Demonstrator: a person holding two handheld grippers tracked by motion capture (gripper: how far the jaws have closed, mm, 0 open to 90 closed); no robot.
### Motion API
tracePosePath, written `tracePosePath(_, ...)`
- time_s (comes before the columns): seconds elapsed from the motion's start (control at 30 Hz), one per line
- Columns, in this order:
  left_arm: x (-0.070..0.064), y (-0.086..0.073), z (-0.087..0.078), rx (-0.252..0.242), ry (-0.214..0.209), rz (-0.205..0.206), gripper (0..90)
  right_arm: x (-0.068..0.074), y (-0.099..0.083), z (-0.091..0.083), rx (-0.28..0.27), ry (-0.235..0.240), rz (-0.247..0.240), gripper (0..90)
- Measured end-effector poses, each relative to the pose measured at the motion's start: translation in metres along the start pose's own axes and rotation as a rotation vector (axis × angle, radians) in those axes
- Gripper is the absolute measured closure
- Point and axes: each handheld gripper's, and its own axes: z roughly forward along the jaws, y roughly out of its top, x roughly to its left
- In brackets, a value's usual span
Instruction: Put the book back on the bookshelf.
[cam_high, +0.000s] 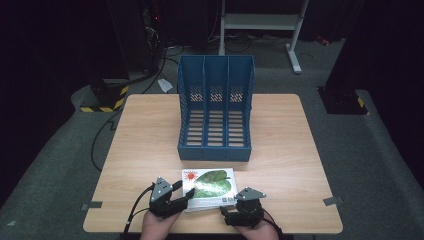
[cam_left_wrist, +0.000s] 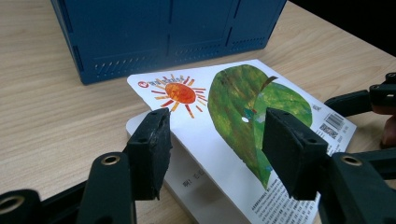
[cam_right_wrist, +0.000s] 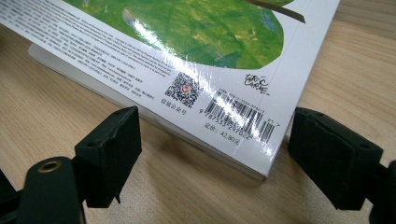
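Both hands enter at the near edge of the desk (cam_high: 280, 130), each holding a gripper aimed forward at the book (cam_high: 210, 189).

Left gripper (cam_high: 183, 194): angled toward the book's near left corner. In the left gripper view its jaws stand apart, one on each side of that raised corner, and no pad touches the cover. The cover's orange sun and green leaf lie between and beyond the jaws.

Right gripper (cam_high: 225, 215): set just short of the book's near right corner. In the right gripper view its jaws stand wide apart, with the barcode corner of the book (cam_right_wrist: 224, 93) between them and slightly ahead. Neither pad is in contact. That corner lies flat on the desk.

Book position: flat near the desk's near edge, just in front of the blue file rack (cam_high: 216, 107), with a narrow strip of bare wood between them. The rack's base (cam_left_wrist: 168, 32) stands close behind the book's far edge.

Open room: bare desk extends left and right of the book and on both sides of the rack. The rack's three compartments are open at the top and front.
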Motion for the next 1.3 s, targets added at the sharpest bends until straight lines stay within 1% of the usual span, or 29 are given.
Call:
tracePosePath(0.1, 0.000, 0.000, 0.000, -0.008, 0.002, 0.010, 42.6, 0.000, 0.000, 0.000, -0.005, -0.014, -0.005, 19.8)
tracePosePath(0.13, 0.000, 0.000, 0.000, -0.003, 0.003, 0.004, 42.9, 0.000, 0.000, 0.000, -0.007, -0.023, -0.006, 21.6)
tracePosePath(0.17, 0.001, 0.000, 0.001, 0.005, 0.004, 0.011, 42.9, 0.000, 0.000, 0.000, -0.008, -0.027, -0.006, 21.9)
tracePosePath(0.3, 0.003, -0.002, 0.003, 0.019, 0.006, -0.004, 42.5, 0.001, -0.001, -0.001, -0.011, -0.039, -0.010, 24.9)
tracePosePath(0.33, 0.004, -0.002, 0.004, 0.022, 0.005, -0.009, 42.0, 0.001, -0.001, -0.001, -0.011, -0.037, 0.004, 25.2)
tracePosePath(0.4, 0.006, -0.003, 0.004, 0.028, 0.009, -0.015, 40.6, 0.000, -0.001, -0.001, -0.017, -0.030, 0.004, 25.7)
tracePosePath(0.47, 0.008, -0.004, 0.005, 0.034, 0.014, -0.032, 38.7, 0.000, -0.002, -0.002, -0.018, -0.031, 0.012, 27.0)
tracePosePath(0.53, 0.010, -0.005, 0.007, 0.047, -0.007, -0.058, 38.1, 0.000, -0.002, -0.002, -0.019, -0.036, 0.011, 27.5)
tracePosePath(0.57, 0.011, -0.005, 0.009, 0.056, -0.025, -0.071, 37.8, 0.000, -0.002, -0.002, -0.020, -0.037, 0.009, 27.5)
tracePosePath(0.67, 0.011, -0.006, 0.013, 0.075, -0.064, -0.091, 38.1, 0.000, -0.002, -0.002, -0.019, -0.041, 0.005, 27.6)
tracePosePath(0.73, 0.011, -0.006, 0.016, 0.081, -0.096, -0.107, 38.2, 0.001, -0.002, -0.002, -0.017, -0.042, 0.010, 27.6)
tracePosePath(0.77, 0.011, -0.004, 0.018, 0.087, -0.119, -0.115, 38.2, 0.000, -0.002, -0.002, -0.018, -0.041, 0.009, 27.6)
tracePosePath(0.8, 0.011, -0.004, 0.021, 0.089, -0.141, -0.115, 37.8, 0.000, -0.002, -0.002, -0.020, -0.040, 0.004, 27.6)
tracePosePath(0.83, 0.011, -0.002, 0.024, 0.100, -0.178, -0.111, 35.9, -0.001, -0.002, -0.002, -0.020, -0.038, 0.005, 27.7)
tracePosePath(0.87, 0.011, -0.001, 0.025, 0.107, -0.187, -0.113, 33.2, 0.000, -0.002, -0.002, -0.019, -0.036, 0.012, 27.9)
tracePosePath(0.9, 0.011, 0.000, 0.027, 0.117, -0.191, -0.107, 33.2, -0.001, -0.002, -0.002, -0.019, -0.034, 0.009, 28.3)
tracePosePath(0.97, 0.012, 0.001, 0.027, 0.126, -0.193, -0.081, 34.6, -0.002, -0.002, -0.003, -0.015, -0.028, 0.013, 29.3)
tracePosePath(1.03, 0.015, 0.002, 0.027, 0.131, -0.197, -0.082, 38.8, -0.003, -0.003, -0.004, -0.013, -0.024, -0.002, 30.4)
tracePosePath(1.1, 0.018, 0.002, 0.028, 0.145, -0.198, -0.077, 43.1, -0.004, -0.006, -0.008, -0.013, -0.010, 0.002, 31.8)
tracePosePath(1.17, 0.020, 0.003, 0.028, 0.150, -0.201, -0.081, 47.1, -0.005, -0.007, -0.009, -0.018, -0.010, 0.002, 32.9)
tracePosePath(1.2, 0.022, 0.006, 0.029, 0.152, -0.204, -0.071, 49.0, -0.007, -0.008, -0.013, -0.027, -0.016, 0.009, 34.1)
tracePosePath(1.23, 0.022, 0.006, 0.029, 0.152, -0.204, -0.071, 50.0, -0.007, -0.008, -0.013, -0.027, -0.016, 0.009, 34.1)
tracePosePath(1.27, 0.021, 0.007, 0.029, 0.151, -0.198, -0.029, 50.7, -0.010, -0.008, -0.016, -0.043, -0.029, 0.014, 35.3)
tracePosePath(1.3, 0.021, 0.007, 0.029, 0.151, -0.198, -0.029, 51.0, -0.010, -0.008, -0.016, -0.043, -0.029, 0.014, 35.3)
